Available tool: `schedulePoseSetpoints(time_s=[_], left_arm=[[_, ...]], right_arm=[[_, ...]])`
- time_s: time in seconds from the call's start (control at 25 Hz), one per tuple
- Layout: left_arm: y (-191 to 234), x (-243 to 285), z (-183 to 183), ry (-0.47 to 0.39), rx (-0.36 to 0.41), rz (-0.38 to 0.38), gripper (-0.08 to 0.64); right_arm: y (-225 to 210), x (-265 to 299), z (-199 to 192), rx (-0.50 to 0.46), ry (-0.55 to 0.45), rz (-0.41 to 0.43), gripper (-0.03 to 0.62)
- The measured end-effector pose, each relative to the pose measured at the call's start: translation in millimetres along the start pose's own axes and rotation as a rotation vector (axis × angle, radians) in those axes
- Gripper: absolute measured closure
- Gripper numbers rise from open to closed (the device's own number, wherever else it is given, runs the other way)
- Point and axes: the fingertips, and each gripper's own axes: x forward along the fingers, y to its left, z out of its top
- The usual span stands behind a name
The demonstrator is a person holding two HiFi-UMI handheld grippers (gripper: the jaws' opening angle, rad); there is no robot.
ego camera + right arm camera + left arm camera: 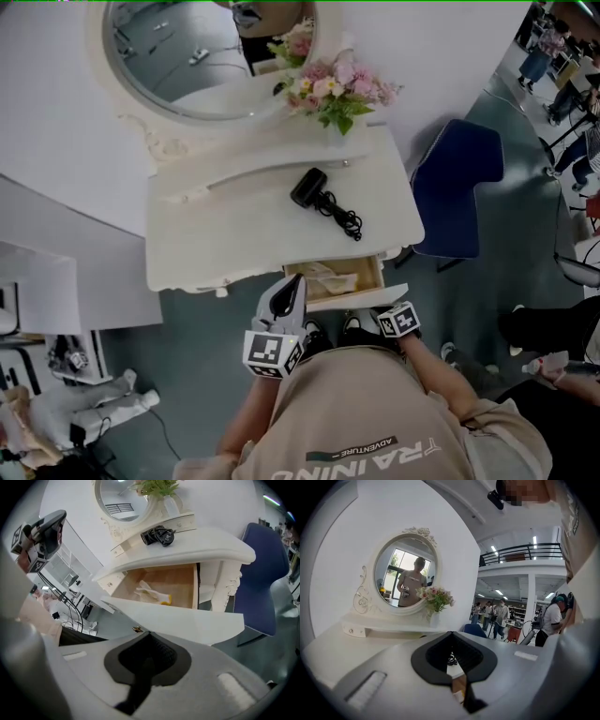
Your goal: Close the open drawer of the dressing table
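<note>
Straight ahead of the right jaws: open wooden-lined drawer [180, 585] of the white dressing table [206, 545], pulled well out under the right end of the tabletop.
Drawer front: white panel [187, 618] lying just beyond the jaw tips; contact cannot be told.
Fitting: small brass-coloured piece [137, 629] at the panel's lower edge, just left of the tips.
Drawer contents: crumpled pale cloth with a yellow end [152, 594], on the drawer floor beyond the panel.
Right gripper [149, 633]: jaws pressed together, nothing between them.
Left gripper [451, 633]: jaws also together and empty; in the head view it sits at the drawer's left front corner, tips towards the table.
Below the left tips: a sliver of the drawer's wood shows through the gap.
Beyond the left jaws, on the tabletop: black hair dryer with coiled cord [311, 187], apart from the drawer.
Further ahead: pink and white flowers in a white vase [435, 597], beside the oval white-framed mirror [405, 573].
Right of the right jaws: dark blue chair [262, 573], next to the table's carved leg.
</note>
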Motion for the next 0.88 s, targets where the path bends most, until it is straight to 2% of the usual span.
schedulePoseSetpoints(time_s=[0.88], left_arm=[[43, 29, 13, 0.025, 0.014, -0.006, 0.543]], right_arm=[[-31, 17, 86, 0.058, -0.059, -0.047, 0.589]])
